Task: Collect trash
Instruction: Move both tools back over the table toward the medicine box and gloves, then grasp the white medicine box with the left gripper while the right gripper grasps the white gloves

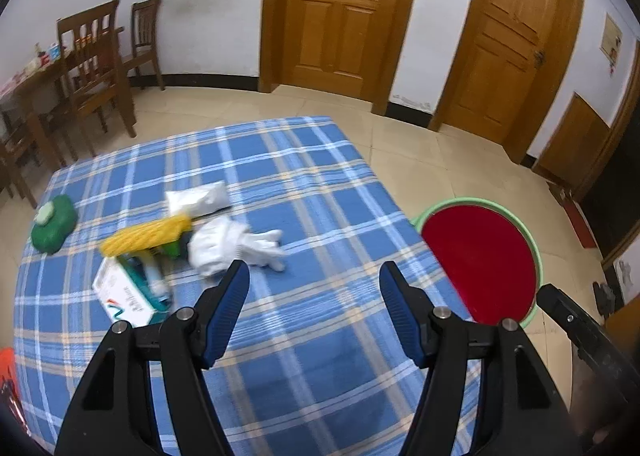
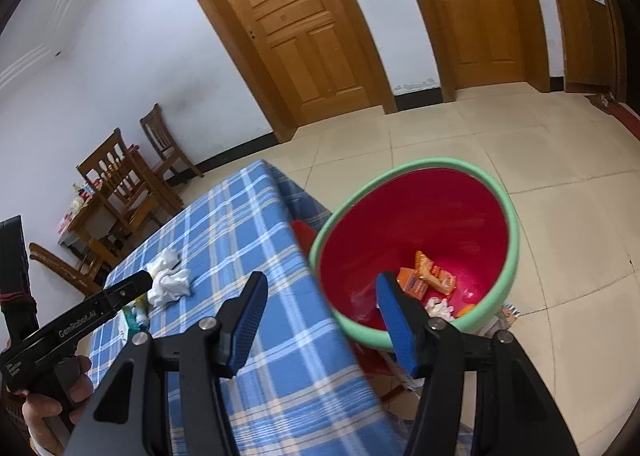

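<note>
Trash (image 1: 236, 246) beside empty left jaws

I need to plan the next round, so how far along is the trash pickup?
Partly done. The red bin already holds orange wrappers and a white tissue. Nothing is in hand: the left gripper and right gripper have empty jaws. Left on the checked tablecloth: crumpled white tissue, a white packet, a yellow item, an open carton and a green case.
</note>
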